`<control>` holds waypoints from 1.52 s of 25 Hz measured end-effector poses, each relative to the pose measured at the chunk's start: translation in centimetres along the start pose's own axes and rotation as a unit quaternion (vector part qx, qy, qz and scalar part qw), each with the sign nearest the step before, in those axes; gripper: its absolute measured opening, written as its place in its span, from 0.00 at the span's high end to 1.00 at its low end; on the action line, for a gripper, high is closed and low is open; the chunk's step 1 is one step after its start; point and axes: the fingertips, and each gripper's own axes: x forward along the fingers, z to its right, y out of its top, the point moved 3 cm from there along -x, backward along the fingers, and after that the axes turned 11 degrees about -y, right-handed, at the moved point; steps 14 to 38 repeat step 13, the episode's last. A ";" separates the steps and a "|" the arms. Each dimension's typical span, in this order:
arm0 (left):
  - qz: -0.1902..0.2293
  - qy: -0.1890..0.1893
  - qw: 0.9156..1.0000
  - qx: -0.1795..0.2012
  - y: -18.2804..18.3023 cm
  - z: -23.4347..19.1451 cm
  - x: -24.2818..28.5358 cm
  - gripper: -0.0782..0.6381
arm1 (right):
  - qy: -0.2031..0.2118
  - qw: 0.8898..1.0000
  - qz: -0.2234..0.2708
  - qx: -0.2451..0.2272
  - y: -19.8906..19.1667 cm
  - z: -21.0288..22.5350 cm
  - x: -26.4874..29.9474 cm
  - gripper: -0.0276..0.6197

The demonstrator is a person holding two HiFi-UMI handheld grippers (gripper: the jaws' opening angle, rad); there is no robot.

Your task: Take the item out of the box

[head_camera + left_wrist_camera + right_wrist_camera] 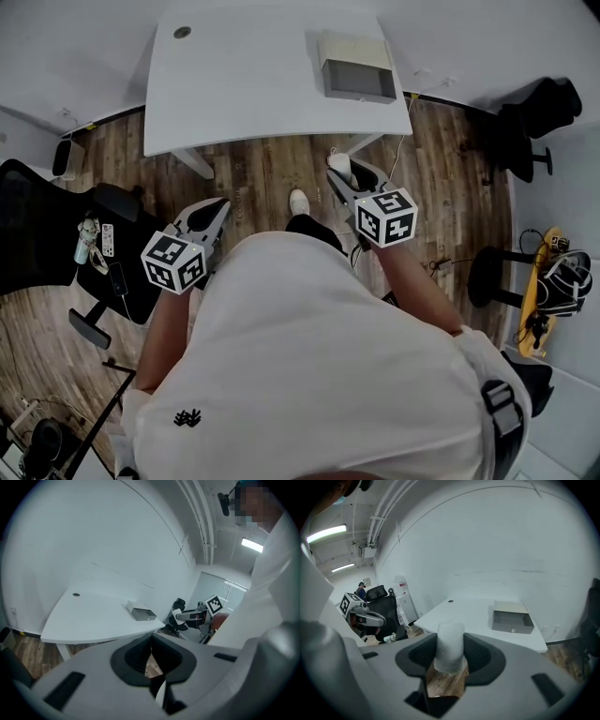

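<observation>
An open grey box (357,67) lies on the white desk (234,84) ahead of me; it also shows in the left gripper view, box (140,611), and in the right gripper view, box (512,617). My right gripper (343,180) is shut on a white cylinder (339,165), held over the wooden floor short of the desk. The cylinder (450,641) stands upright between the dark pads of the right gripper (450,656). My left gripper (216,211) hangs at the left, also short of the desk. In its own view the left gripper (151,652) is shut and holds nothing.
A black office chair (42,220) with small items on its seat stands at the left. Another black chair (530,122), a round black stool (497,274) and a bag (562,281) stand at the right. My white shoe (298,201) is on the wood floor (262,173).
</observation>
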 end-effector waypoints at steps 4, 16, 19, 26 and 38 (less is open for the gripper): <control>-0.001 0.004 1.000 -0.003 0.4 -0.2 0.5 0.88 | -0.002 1.000 -0.003 0.001 0.2 1.0 0.5 0.68; -0.011 0.013 1.000 -0.010 1.4 -1.4 3.2 0.88 | -0.002 1.000 -0.008 0.006 1.0 4.3 2.7 0.68; -0.011 0.013 1.000 -0.010 1.4 -1.4 3.2 0.88 | -0.002 1.000 -0.008 0.006 1.0 4.3 2.7 0.68; -0.011 0.013 1.000 -0.010 1.4 -1.4 3.2 0.88 | -0.002 1.000 -0.008 0.006 1.0 4.3 2.7 0.68; -0.011 0.013 1.000 -0.010 1.4 -1.4 3.2 0.88 | -0.002 1.000 -0.008 0.006 1.0 4.3 2.7 0.68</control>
